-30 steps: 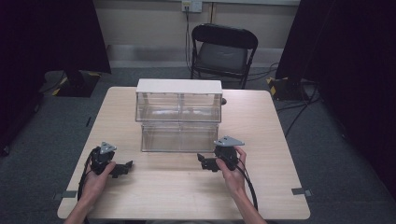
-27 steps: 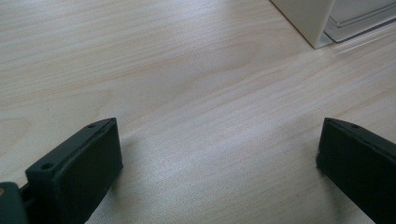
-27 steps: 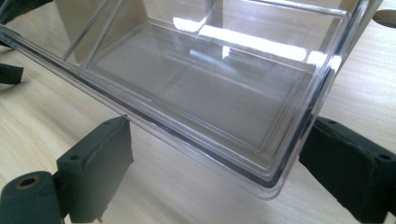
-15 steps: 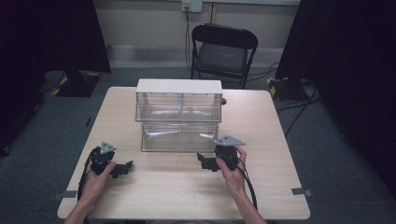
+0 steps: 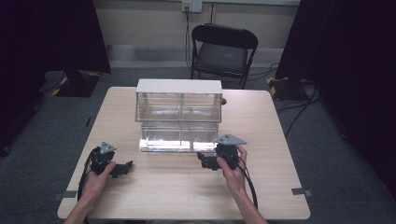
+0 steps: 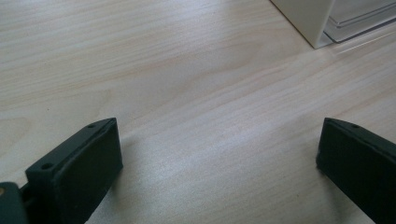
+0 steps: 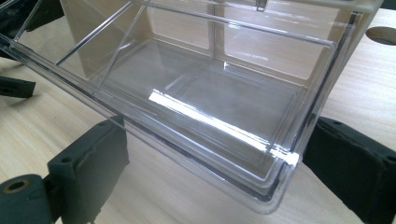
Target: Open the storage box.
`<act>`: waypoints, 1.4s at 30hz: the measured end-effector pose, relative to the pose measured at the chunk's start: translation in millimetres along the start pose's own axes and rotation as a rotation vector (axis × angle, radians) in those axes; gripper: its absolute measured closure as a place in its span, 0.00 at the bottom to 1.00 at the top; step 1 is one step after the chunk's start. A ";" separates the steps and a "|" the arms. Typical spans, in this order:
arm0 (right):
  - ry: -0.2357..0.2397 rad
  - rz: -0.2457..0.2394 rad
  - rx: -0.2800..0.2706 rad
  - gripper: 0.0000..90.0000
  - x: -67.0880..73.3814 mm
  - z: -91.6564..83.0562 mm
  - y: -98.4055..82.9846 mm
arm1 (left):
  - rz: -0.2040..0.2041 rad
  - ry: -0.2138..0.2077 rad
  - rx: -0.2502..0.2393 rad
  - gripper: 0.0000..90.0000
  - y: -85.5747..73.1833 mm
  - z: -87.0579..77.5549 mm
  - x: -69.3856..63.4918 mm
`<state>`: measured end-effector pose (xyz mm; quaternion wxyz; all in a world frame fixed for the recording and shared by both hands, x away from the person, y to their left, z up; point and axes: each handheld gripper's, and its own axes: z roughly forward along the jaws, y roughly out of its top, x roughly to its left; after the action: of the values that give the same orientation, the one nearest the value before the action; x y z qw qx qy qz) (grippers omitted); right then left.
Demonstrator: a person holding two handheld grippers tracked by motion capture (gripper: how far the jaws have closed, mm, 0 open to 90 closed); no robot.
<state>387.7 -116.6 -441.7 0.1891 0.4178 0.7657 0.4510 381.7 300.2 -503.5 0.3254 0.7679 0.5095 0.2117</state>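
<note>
Nearest, the left gripper (image 5: 122, 169) rests low on the table (image 5: 261, 196) at near left, jaws spread wide and empty, pointing right. Further right, the right gripper (image 5: 204, 162) points left, jaws apart around the near right corner of the clear drawer (image 7: 196, 93), pulled toward the near edge from the wide cabinet (image 5: 179, 100), long axis left to right

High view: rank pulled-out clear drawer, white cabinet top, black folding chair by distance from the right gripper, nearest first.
From the right gripper:
1. Clear drawer, pulled out at the cabinet's front, just left of and beyond the gripper.
2. White cabinet top, mid-table, farther back.
3. Black folding chair, on the floor beyond the table's far edge.
</note>
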 end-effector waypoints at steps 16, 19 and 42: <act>0.003 -0.008 -0.006 0.07 -2.2 0.5 3.1 | 0.000 0.000 0.000 0.00 0.0 0.0 0.0; -0.012 -0.015 -0.013 0.07 -1.9 1.0 4.0 | 0.000 0.000 0.000 0.00 0.0 0.0 0.0; -0.017 -0.012 -0.049 0.09 -3.1 -1.2 13.7 | 0.000 0.000 0.000 0.00 0.0 0.0 0.0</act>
<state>395.1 -116.4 -429.8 0.2086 0.4121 0.7553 0.4650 381.7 300.2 -503.5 0.3254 0.7679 0.5095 0.2116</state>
